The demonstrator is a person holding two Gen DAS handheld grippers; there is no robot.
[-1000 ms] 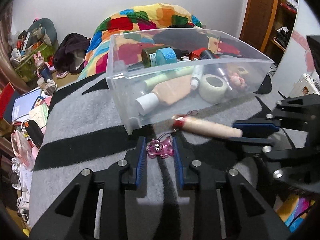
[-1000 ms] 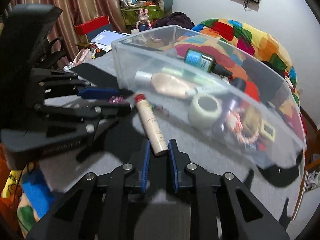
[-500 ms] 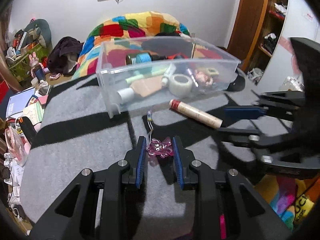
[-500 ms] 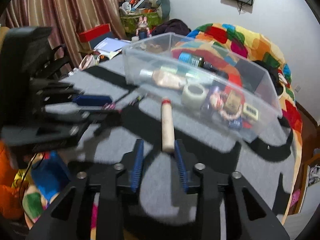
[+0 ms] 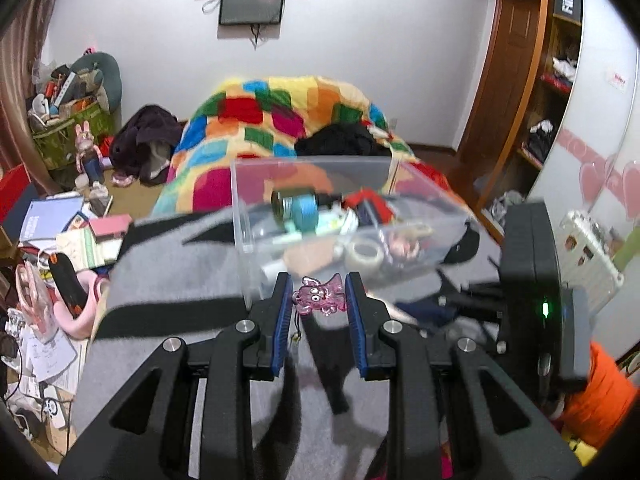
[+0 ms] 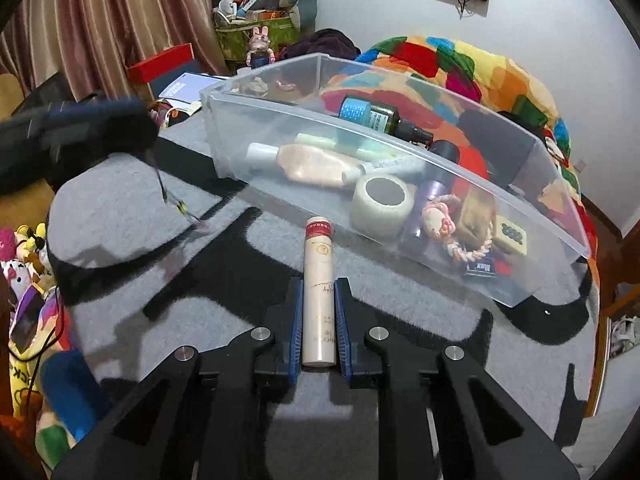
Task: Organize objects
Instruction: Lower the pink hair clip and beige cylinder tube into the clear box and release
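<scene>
Both tools now lifted: charm, tube.

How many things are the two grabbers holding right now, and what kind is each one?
Pink charm, in the left gripper: 1
Cream tube, in the right gripper: 1
Total: 2

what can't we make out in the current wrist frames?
- Left wrist view: clear bin contents are motion-blurred; the tube is hidden behind the left gripper holding the pink charm.
- Right wrist view: left gripper is a blur, so its charm cannot be seen.
- Right wrist view: print on the tube in the right gripper is too small to read.
</scene>
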